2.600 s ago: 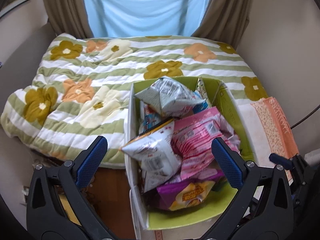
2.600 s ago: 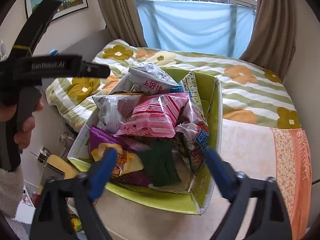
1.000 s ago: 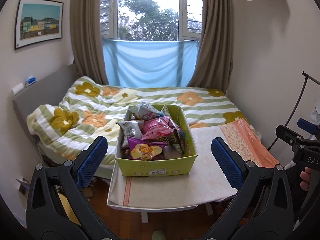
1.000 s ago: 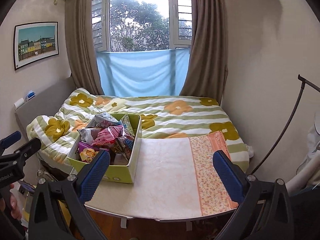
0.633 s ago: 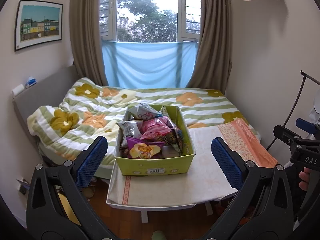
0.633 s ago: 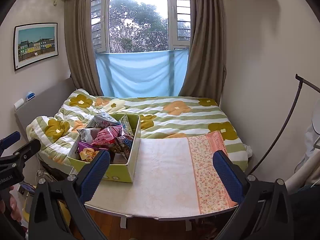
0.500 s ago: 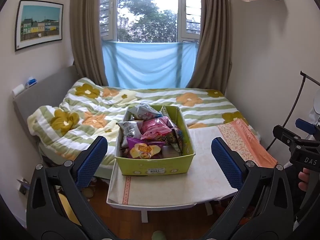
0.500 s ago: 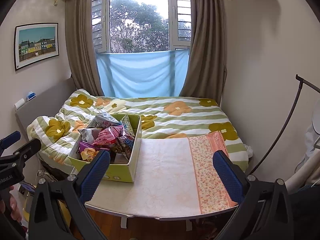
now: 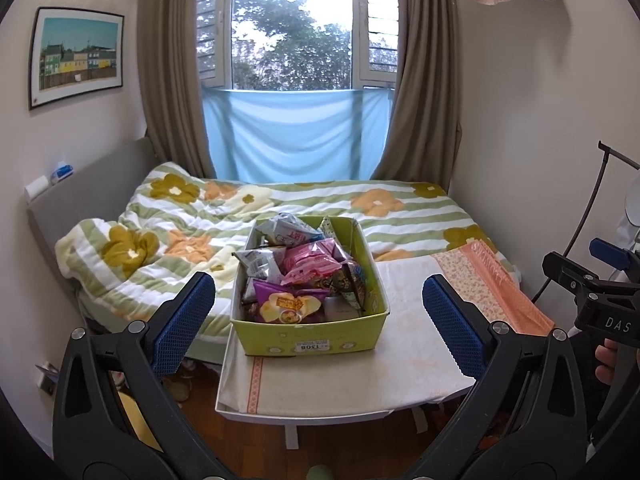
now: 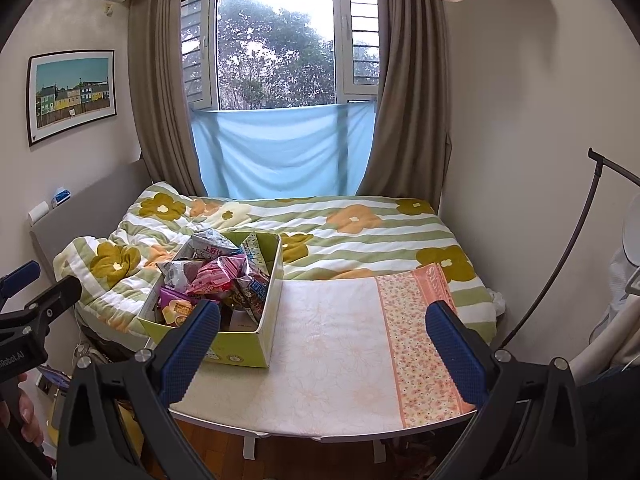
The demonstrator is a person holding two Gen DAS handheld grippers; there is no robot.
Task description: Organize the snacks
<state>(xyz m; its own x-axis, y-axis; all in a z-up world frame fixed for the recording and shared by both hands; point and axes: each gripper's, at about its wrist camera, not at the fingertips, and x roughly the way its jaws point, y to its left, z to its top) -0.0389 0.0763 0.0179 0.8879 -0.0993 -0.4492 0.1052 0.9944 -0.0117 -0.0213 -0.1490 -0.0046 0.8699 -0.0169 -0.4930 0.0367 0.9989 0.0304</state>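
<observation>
You are holding the left tongs [image 9: 319, 320] with the jaws spread wide and nothing between them, well back from the green snack box [image 9: 308, 342], which is sitting straight ahead of them on the left part of the cloth-covered table [image 9: 408, 364]. You are holding the right tongs [image 10: 322, 340] just as wide and empty, with the box [image 10: 244, 350] lying ahead and to their left, partly behind the left finger pad [image 10: 190, 354]. A purple packet [image 9: 286, 307] and a pink packet [image 9: 310, 266] are piling up inside the box among other bags.
</observation>
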